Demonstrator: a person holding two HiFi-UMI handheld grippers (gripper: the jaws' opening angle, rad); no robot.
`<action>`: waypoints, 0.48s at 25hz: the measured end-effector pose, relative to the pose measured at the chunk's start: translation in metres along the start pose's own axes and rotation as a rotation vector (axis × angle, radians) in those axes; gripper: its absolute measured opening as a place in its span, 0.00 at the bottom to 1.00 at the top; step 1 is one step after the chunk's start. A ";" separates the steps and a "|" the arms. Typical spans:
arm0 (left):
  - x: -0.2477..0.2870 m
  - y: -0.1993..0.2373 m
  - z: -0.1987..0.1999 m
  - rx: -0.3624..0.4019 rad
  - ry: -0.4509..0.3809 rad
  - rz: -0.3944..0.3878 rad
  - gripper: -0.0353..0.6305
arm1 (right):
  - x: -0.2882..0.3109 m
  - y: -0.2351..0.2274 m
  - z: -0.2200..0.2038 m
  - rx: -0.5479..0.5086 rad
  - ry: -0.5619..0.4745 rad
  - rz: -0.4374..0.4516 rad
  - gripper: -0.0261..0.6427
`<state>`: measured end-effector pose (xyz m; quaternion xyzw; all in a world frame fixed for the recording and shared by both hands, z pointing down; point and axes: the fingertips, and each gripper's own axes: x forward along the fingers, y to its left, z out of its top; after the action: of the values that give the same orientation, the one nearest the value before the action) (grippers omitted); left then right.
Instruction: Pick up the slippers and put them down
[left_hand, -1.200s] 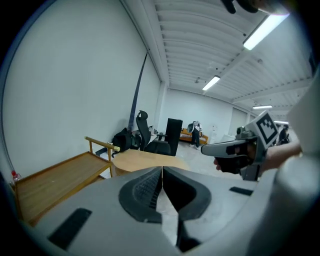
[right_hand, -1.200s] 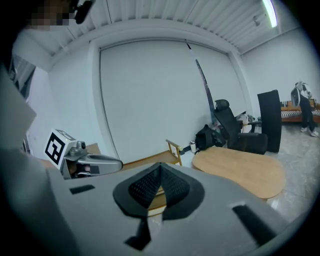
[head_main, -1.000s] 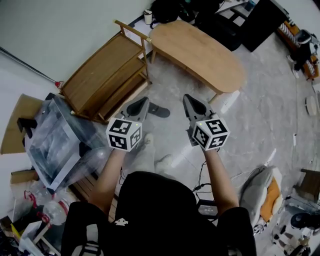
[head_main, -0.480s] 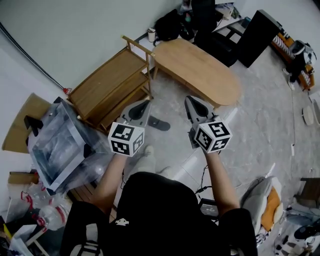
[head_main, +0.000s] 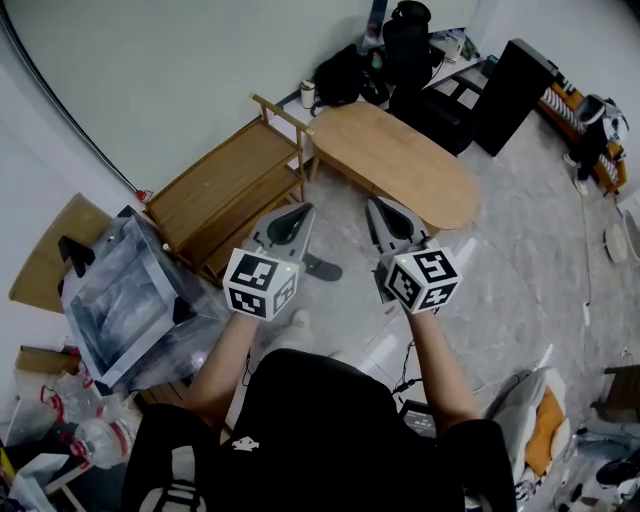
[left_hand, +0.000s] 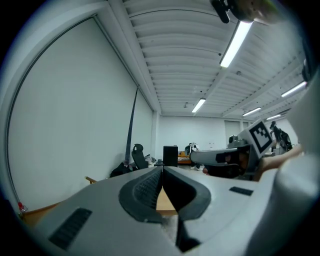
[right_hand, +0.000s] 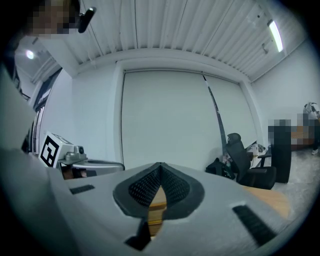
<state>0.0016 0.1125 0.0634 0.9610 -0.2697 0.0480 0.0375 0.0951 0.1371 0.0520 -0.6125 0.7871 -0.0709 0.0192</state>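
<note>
Both grippers are held up in front of the person and point roughly level, well above the floor (head_main: 520, 220). Left gripper (head_main: 303, 210): its own view shows the jaws together at the tip, nothing between the pads (left_hand: 147, 192). Right gripper (head_main: 371, 203): the same, jaws closed on themselves and empty, only the wooden table (head_main: 400, 155) showing far behind the gap. One dark slipper (head_main: 324, 268) lies flat on the floor, just off the near corner of the wooden shelf (head_main: 225, 190) and in front of the person's feet; the left gripper's marker cube partly covers it in the head view. A second slipper is not made out in any view. Judgement: nothing is in hand and the slipper rests on the floor, so either the pick has not begun or the put-down is over; these views alone do not decide it. If not begun, reach, grip, lift and set-down all remain
</note>
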 end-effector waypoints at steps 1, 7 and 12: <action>0.000 -0.001 0.002 0.004 -0.004 0.001 0.06 | -0.001 0.001 0.003 0.000 -0.008 0.001 0.03; -0.001 -0.009 0.012 0.020 -0.029 -0.003 0.06 | -0.006 0.005 0.012 0.002 -0.039 0.000 0.03; -0.002 -0.010 0.015 0.024 -0.044 0.002 0.06 | -0.008 0.006 0.013 0.017 -0.047 0.007 0.03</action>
<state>0.0058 0.1208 0.0479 0.9619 -0.2710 0.0302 0.0200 0.0925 0.1448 0.0375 -0.6111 0.7879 -0.0630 0.0431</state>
